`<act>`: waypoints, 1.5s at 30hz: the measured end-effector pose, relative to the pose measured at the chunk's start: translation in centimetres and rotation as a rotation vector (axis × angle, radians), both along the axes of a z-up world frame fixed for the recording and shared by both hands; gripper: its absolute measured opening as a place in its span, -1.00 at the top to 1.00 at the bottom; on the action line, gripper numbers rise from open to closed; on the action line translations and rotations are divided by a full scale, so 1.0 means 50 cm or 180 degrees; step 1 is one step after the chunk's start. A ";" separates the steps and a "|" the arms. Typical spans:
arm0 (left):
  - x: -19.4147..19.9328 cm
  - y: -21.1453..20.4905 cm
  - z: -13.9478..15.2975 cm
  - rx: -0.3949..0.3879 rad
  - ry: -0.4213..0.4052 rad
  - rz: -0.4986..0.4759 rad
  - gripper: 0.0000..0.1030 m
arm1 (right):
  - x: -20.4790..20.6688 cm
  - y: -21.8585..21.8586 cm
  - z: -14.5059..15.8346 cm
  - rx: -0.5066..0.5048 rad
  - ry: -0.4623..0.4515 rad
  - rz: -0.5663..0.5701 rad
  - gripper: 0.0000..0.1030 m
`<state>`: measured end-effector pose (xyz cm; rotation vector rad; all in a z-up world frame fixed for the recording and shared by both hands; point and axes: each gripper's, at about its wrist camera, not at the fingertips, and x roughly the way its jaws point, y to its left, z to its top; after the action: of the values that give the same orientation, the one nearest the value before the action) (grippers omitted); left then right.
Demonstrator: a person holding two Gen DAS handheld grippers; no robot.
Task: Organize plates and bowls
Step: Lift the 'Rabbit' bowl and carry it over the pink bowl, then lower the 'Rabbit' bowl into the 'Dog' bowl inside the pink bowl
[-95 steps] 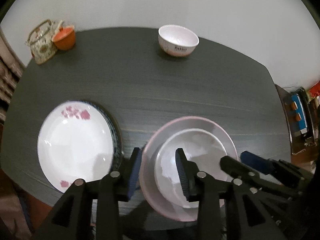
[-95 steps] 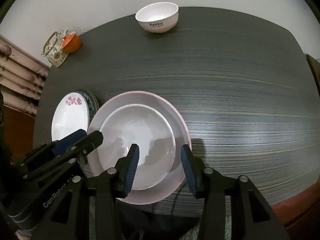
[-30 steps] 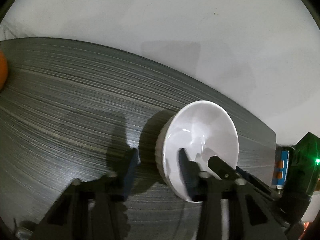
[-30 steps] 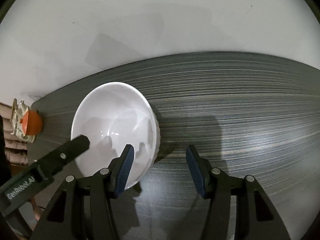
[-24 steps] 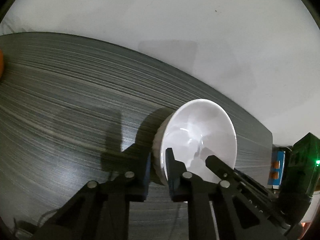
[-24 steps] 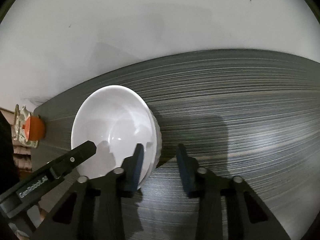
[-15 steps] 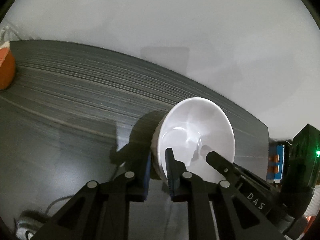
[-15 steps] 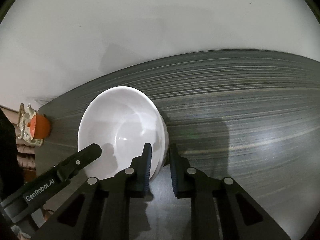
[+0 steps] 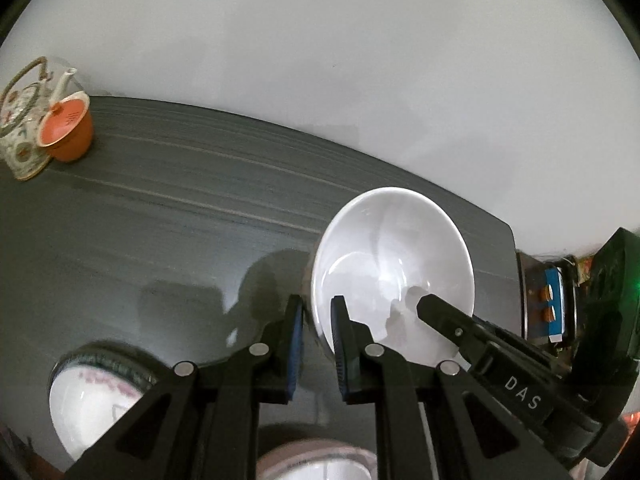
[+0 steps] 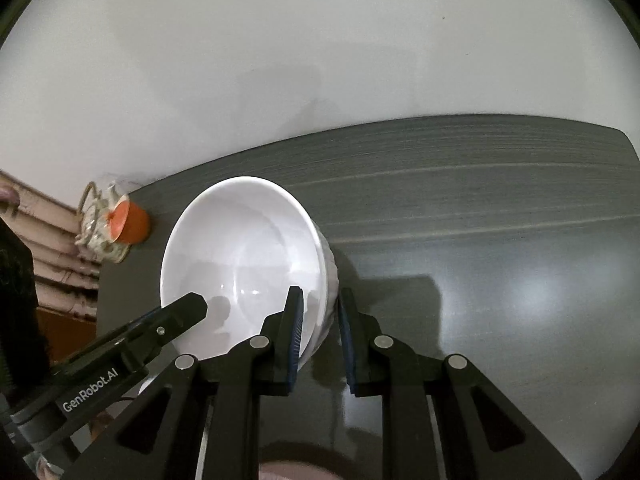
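Observation:
A white bowl [image 9: 394, 264] is held up over the dark table [image 9: 180, 208] by both grippers. My left gripper [image 9: 318, 322] is shut on the bowl's left rim. My right gripper [image 10: 320, 314] is shut on the bowl's [image 10: 244, 252] right rim, one finger inside and one outside. Each gripper also shows in the other's view, reaching in from the side. A white plate with pink flowers [image 9: 92, 404] lies on a dark-rimmed plate at the lower left. The pink plate with a white dish [image 9: 316, 464] shows at the bottom edge.
A patterned teapot [image 9: 20, 124] and an orange cup [image 9: 68, 126] stand at the table's far left corner; both also show in the right wrist view [image 10: 120, 224]. A white wall is behind the table. A shelf with blue items [image 9: 554, 300] is off the right edge.
Both grippers closed on the bowl's rim and lifted it off the table, drawing it back toward the plates. The teapot and the flowered plate have come into view.

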<state>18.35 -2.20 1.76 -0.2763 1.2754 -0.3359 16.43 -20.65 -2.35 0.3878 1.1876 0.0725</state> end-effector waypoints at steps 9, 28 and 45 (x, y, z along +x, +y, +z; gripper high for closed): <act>-0.131 0.025 0.043 -0.0007 -0.0103 -0.0025 0.71 | -0.107 0.037 0.064 -0.0028 -0.0122 0.0043 0.66; -0.315 0.072 -0.008 0.0102 0.0078 -0.0101 0.71 | -0.278 0.109 0.014 -0.0048 0.0013 0.0141 0.66; -0.374 0.076 -0.044 0.0199 0.0199 -0.0133 0.71 | -0.374 0.106 -0.037 -0.0037 0.0216 0.0186 0.64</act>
<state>-0.36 1.59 -0.44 -0.2084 1.3524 -0.3246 -2.27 -15.35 -4.20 0.3478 1.2659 0.1037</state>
